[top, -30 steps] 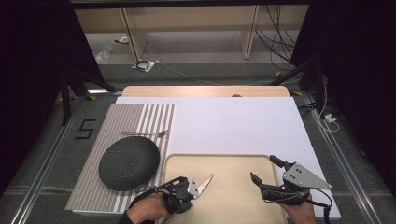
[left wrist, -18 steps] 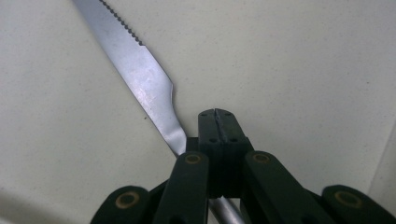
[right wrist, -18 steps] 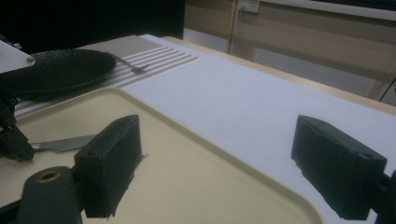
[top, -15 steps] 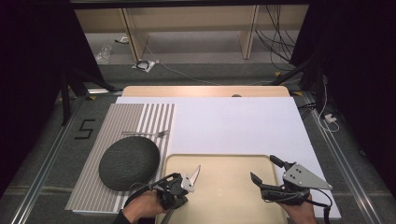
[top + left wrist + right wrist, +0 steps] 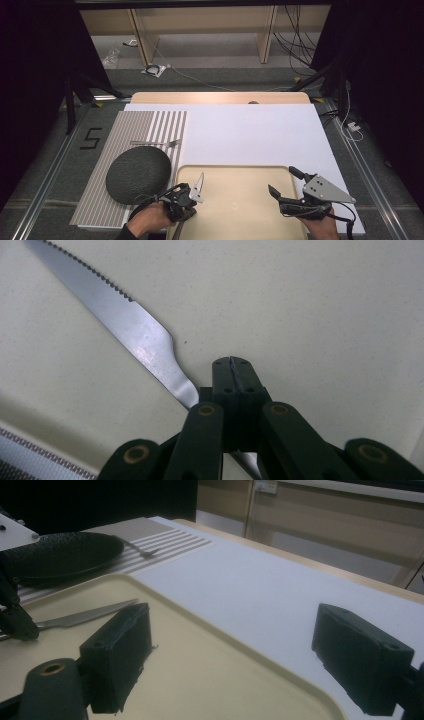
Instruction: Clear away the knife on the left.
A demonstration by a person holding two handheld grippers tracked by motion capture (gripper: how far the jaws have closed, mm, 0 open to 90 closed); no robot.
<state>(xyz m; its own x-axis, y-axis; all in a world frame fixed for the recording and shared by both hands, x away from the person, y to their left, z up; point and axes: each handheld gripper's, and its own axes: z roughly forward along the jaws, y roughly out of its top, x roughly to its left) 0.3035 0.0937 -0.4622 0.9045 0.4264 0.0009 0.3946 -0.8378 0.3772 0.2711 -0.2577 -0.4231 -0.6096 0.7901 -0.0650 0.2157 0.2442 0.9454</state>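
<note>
A: High view first. Left gripper [image 5: 192,195] clenched on knife [image 5: 199,183], over near-left corner of cream tray [image 5: 230,167], blade angled up and away. Right gripper [image 5: 284,182] released, nothing between the jaws, over right half of tray.
B: Risks?
A: Probably a thin grip, so could twist or slip and clatter onto tray. Dark plate [image 5: 138,174] just beside on striped placemat [image 5: 97,170]; careless swing left could knock its rim. Fork [image 5: 169,143] beyond plate, well apart.
B: Writing?
A: Only a "5" mark [image 5: 90,139] on the floor left of table. No brands.
B: Left gripper view?
A: Jaws pressed together on the handle low down, serrated blade [image 5: 120,320] running up-left over tray. Pinch sits off to one side of the handle, so likely to pivot if tilted fast. No text.
B: Right gripper view?
A: Both jaws wide apart, empty, low above tray. Knife [image 5: 85,616] seen farther left, above the tray with its tip pointing this way; reaching across could bump it. Plate [image 5: 65,552] and fork [image 5: 142,551] behind. Nothing readable.
</note>
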